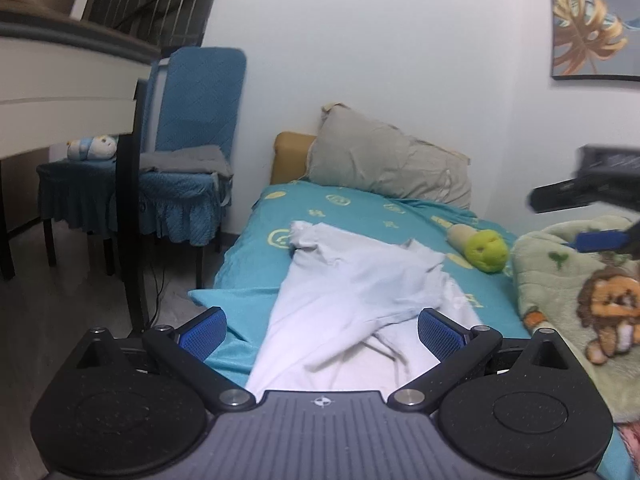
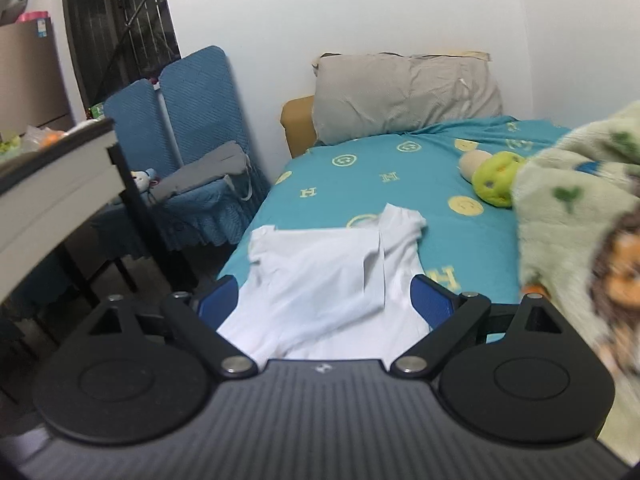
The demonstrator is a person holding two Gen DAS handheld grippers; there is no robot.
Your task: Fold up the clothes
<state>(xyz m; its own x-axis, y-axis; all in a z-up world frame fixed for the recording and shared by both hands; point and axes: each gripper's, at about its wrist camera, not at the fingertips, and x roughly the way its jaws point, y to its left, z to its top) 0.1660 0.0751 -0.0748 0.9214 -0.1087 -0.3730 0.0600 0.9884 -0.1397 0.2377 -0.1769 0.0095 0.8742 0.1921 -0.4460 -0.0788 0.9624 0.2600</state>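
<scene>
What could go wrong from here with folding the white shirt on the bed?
1. The white shirt lies rumpled, with a raised crease down its right side; another fold may lock wrinkles in.
2. It lies near the edge of the bed, so a pull could drag it floorward.
3. The lion blanket and green plush toy crowd the right side, and the open right gripper could snag them. The left gripper is open too.

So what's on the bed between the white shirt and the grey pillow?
Nothing: between the white shirt and the grey pillow there is only bare teal bedsheet, clearest in the right wrist view.
</scene>
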